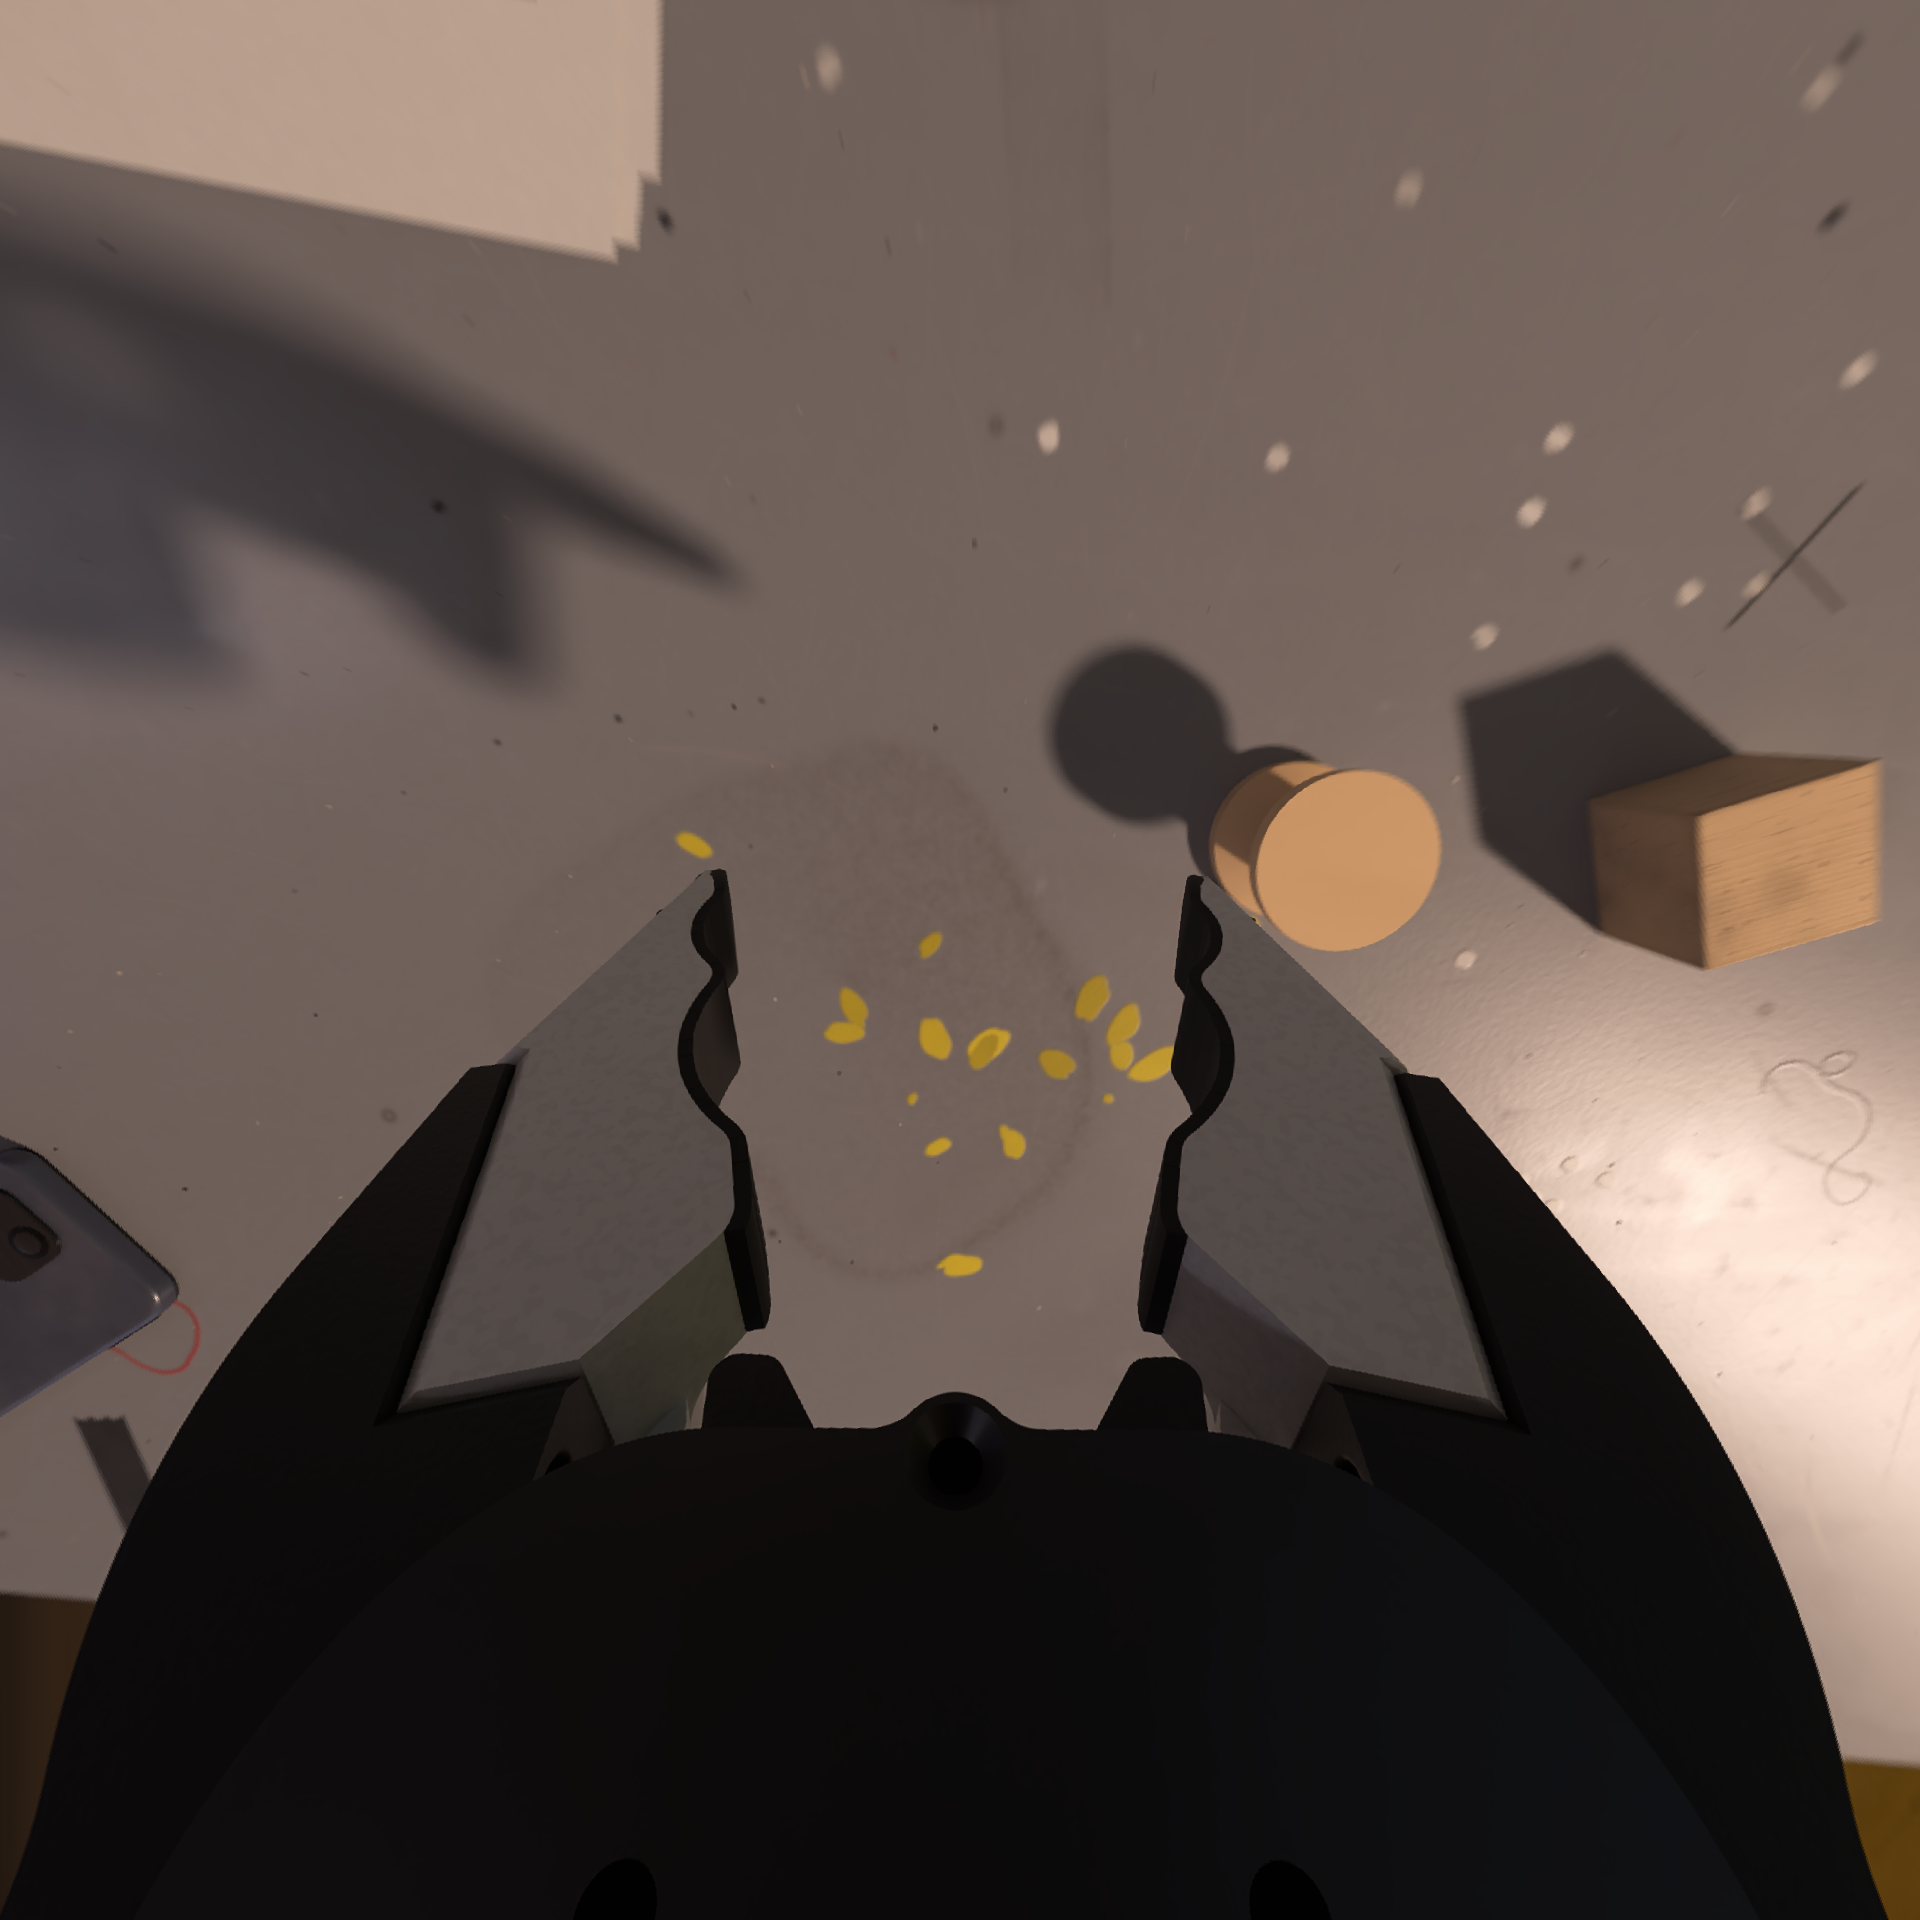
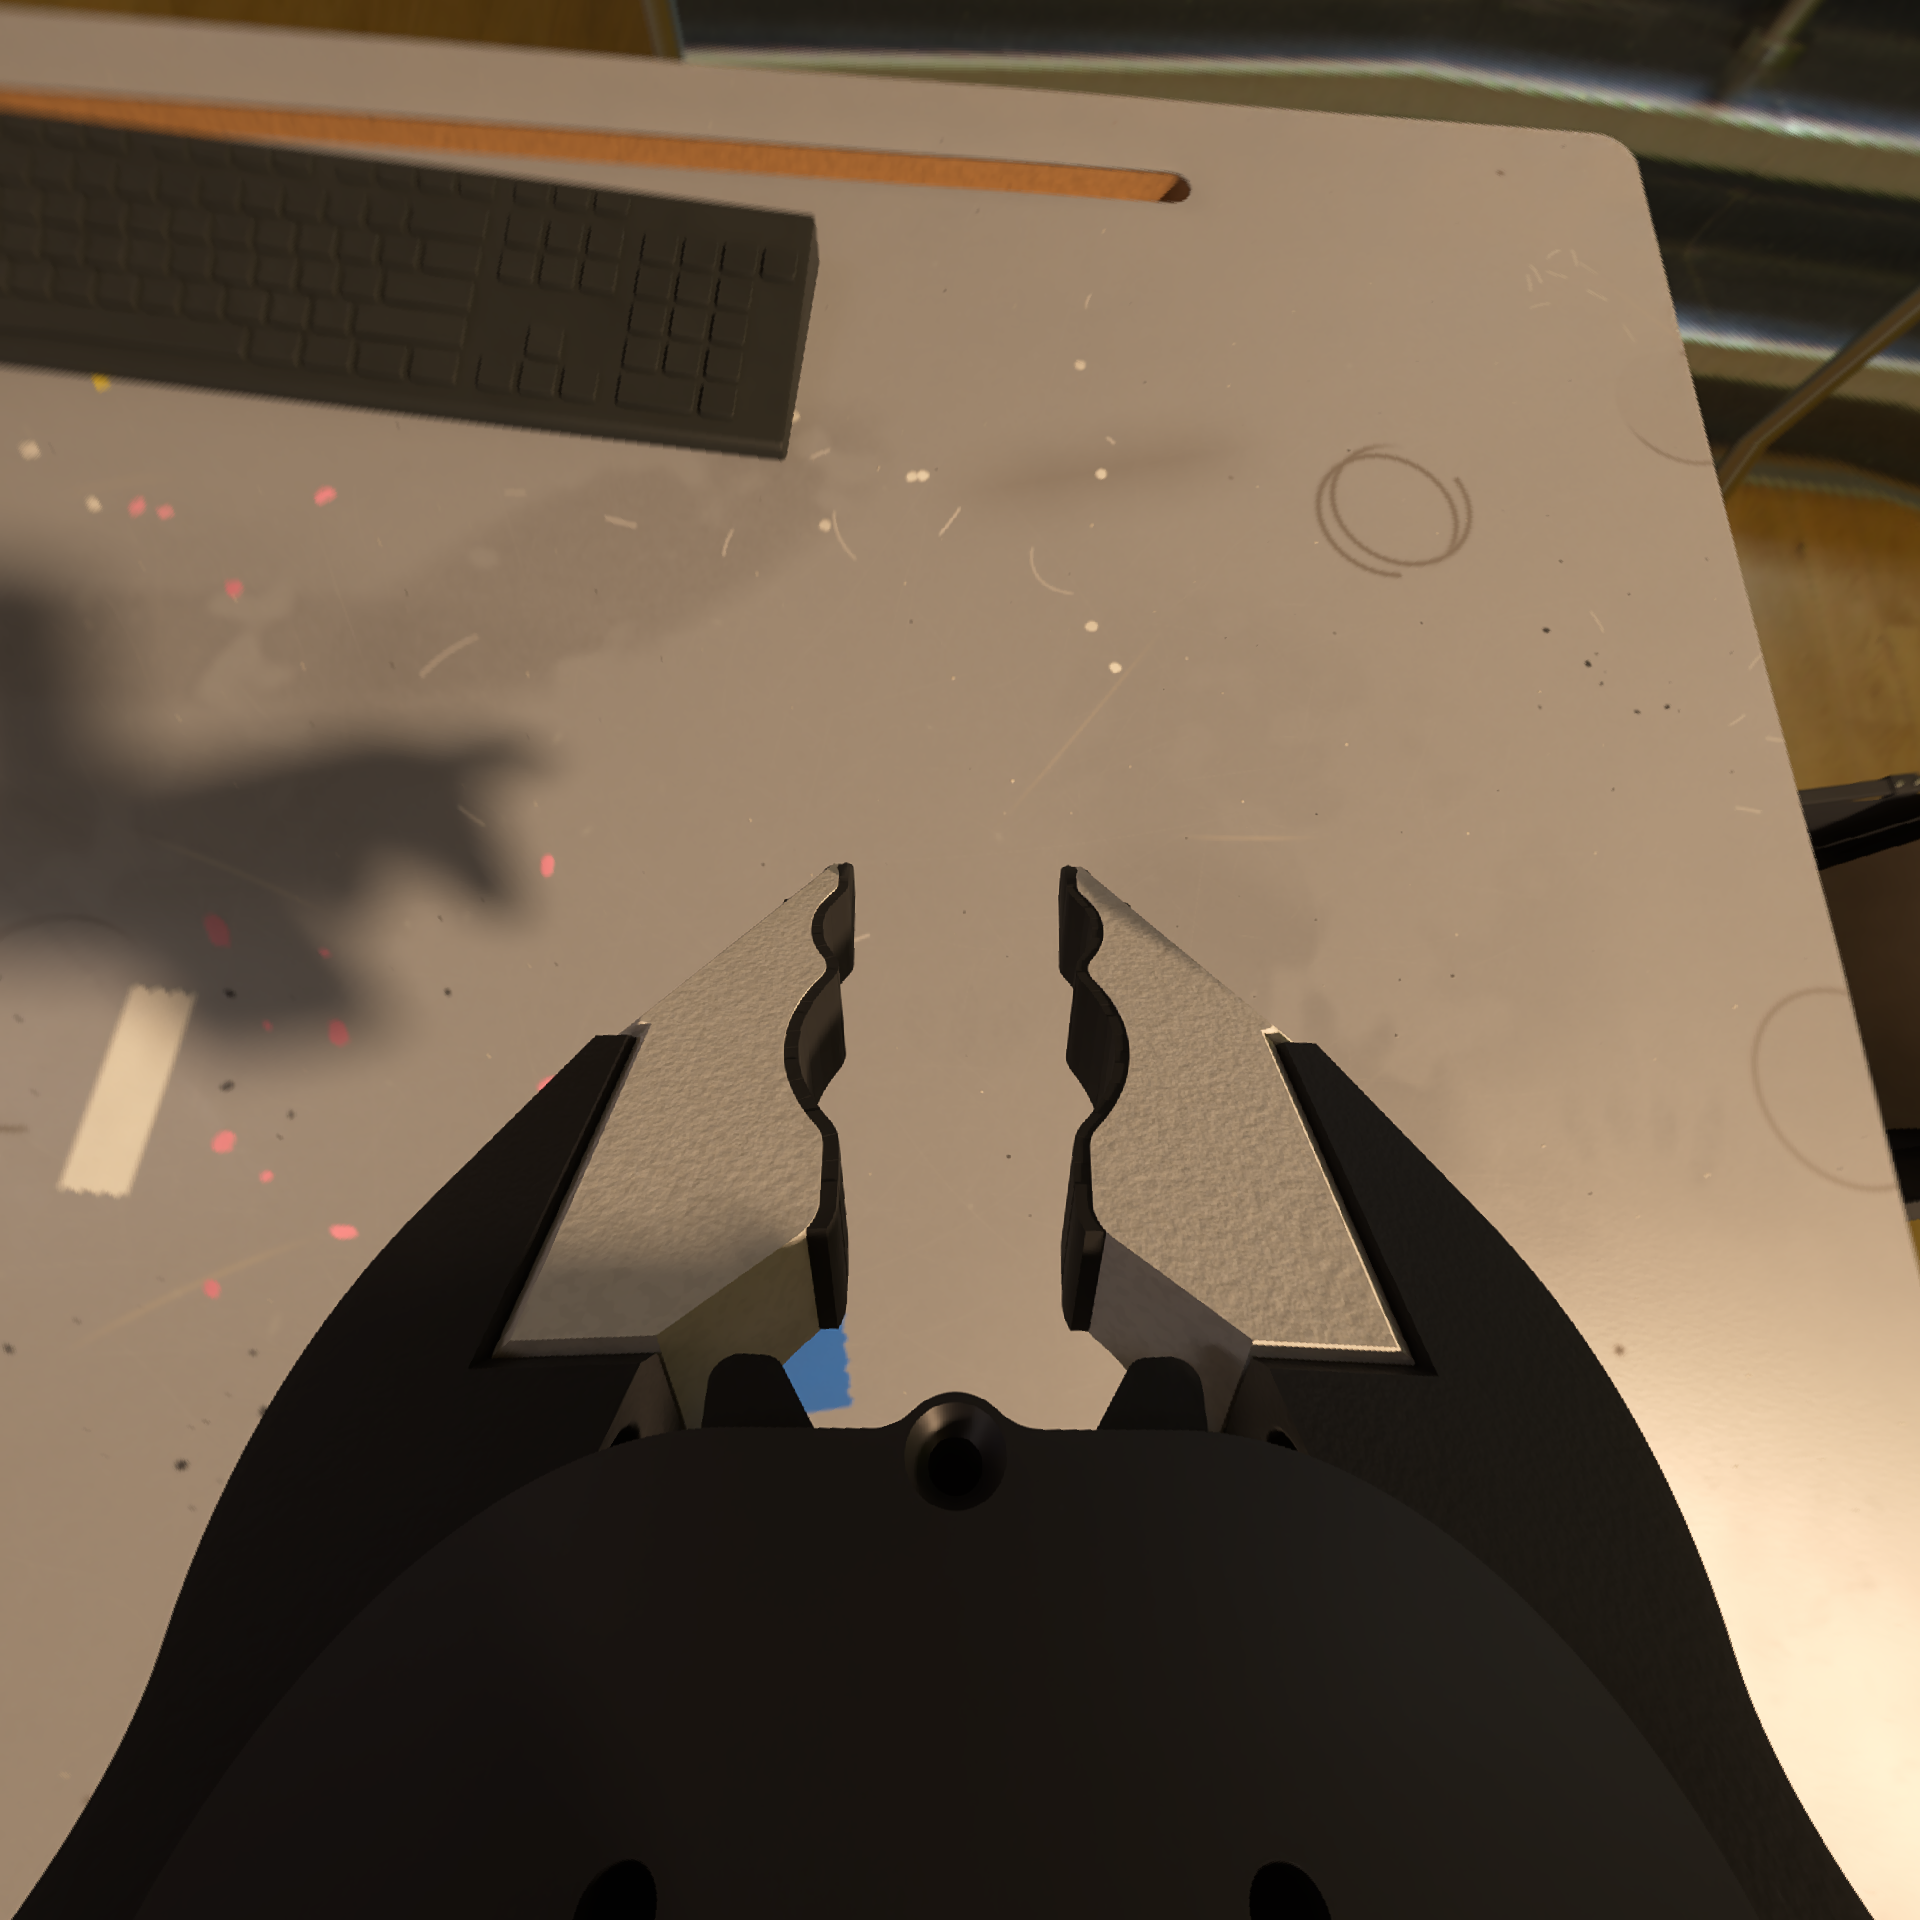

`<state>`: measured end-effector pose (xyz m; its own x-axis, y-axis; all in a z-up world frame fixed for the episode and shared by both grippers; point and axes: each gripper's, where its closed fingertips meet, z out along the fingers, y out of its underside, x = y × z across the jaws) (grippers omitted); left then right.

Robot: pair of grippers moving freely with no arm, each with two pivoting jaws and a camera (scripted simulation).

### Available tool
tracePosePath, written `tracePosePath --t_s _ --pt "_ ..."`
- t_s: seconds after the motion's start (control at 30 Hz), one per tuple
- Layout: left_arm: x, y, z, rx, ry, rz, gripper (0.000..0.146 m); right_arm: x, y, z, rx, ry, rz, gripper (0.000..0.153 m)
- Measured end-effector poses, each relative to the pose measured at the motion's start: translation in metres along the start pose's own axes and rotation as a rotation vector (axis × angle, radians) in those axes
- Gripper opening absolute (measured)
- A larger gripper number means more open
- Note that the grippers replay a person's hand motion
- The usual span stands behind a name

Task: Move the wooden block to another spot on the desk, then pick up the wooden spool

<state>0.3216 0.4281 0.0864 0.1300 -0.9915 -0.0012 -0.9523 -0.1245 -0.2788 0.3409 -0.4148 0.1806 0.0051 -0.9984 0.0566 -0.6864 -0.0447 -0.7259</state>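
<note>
- Wooden block (image 1: pixel 1745 862): one, resting flat on the desk (image 1: pixel 935 520), untouched. It lies just beyond the wooden spool, on the side away from my left tongs, so I judge the move is not yet begun.
- Desk: one pale, scuffed top that carries everything.
- Keyboard (image 2: pixel 416 301): one, dark, seen only from my right side. I cannot place it against the spool.
- Paper sheets (image 1: pixel 332 104): one loose stack, well apart from the spool, far across the desk.
- My left tongs (image 1: pixel 956 883): released, jaws wide and empty, hanging above the desk with the right fingertip just beside the spool. I judge they are poised nearer the spool than the block.
- My right tongs (image 2: pixel 956 878): released, empty, over bare desk.
- Phone (image 1: pixel 62 1278): one, grey, well apart from the spool, past my left tongs.
- Wooden spool (image 1: pixel 1340 857): one, standing on end.
- Yellow flecks (image 1: pixel 987 1044): over a dozen, scattered between my left fingers, near the spool.
</note>
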Motion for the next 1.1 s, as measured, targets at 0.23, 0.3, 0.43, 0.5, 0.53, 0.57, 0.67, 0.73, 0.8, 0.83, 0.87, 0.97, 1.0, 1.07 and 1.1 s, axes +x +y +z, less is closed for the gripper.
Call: tracePosePath --t_s 0.23,0.3,0.43,0.5,0.53,0.57,0.67,0.73,0.8,0.83,0.87,0.97,1.0,1.07,1.1 --pt "0.019 -0.001 0.038 -0.134 0.077 0.104 0.027 -0.022 0.012 0.019 -0.085 -0.068 -0.085 0.039" --pt "0.019 -0.008 0.039 -0.12 0.024 0.135 0.023 -0.029 0.014 0.023 -0.103 -0.075 -0.119 0.039" --pt "0.022 -0.025 0.044 -0.061 -0.065 0.284 0.03 -0.045 0.015 0.03 -0.114 -0.12 -0.149 0.039" --pt "0.028 -0.032 0.044 -0.044 -0.072 0.347 0.033 -0.05 0.014 0.032 -0.118 -0.113 -0.168 0.038" --pt "0.033 -0.035 0.045 -0.027 -0.065 0.38 0.034 -0.053 0.013 0.032 -0.117 -0.117 -0.179 0.038" --pt "0.037 -0.038 0.045 -0.007 -0.054 0.417 0.035 -0.057 0.012 0.033 -0.112 -0.127 -0.187 0.038" --pt "0.05 -0.044 0.045 0.033 -0.022 0.498 0.036 -0.067 0.01 0.034 -0.105 -0.167 -0.196 0.038" --pt "0.055 -0.048 0.047 0.053 -0.045 0.568 0.037 -0.07 0.012 0.037 -0.116 -0.179 -0.205 0.038" --pt "0.058 -0.054 0.049 0.073 -0.075 0.627 0.04 -0.072 0.014 0.039 -0.13 -0.182 -0.208 0.038" --pt "0.059 -0.057 0.05 0.08 -0.09 0.648 0.04 -0.072 0.015 0.041 -0.136 -0.186 -0.207 0.038" --pt "0.06 -0.061 0.052 0.09 -0.11 0.669 0.04 -0.072 0.016 0.042 -0.141 -0.188 -0.207 0.038" --pt "0.063 -0.069 0.054 0.095 -0.16 0.678 0.039 -0.073 0.02 0.045 -0.156 -0.192 -0.205 0.038" --pt "0.064 -0.07 0.053 0.09 -0.161 0.661 0.036 -0.072 0.02 0.046 -0.161 -0.189 -0.206 0.038" --pt "0.065 -0.071 0.052 0.092 -0.148 0.631 0.034 -0.07 0.022 0.047 -0.169 -0.176 -0.208 0.038" --pt "0.065 -0.072 0.049 0.107 -0.145 0.624 0.035 -0.069 0.022 0.047 -0.168 -0.169 -0.207 0.038"
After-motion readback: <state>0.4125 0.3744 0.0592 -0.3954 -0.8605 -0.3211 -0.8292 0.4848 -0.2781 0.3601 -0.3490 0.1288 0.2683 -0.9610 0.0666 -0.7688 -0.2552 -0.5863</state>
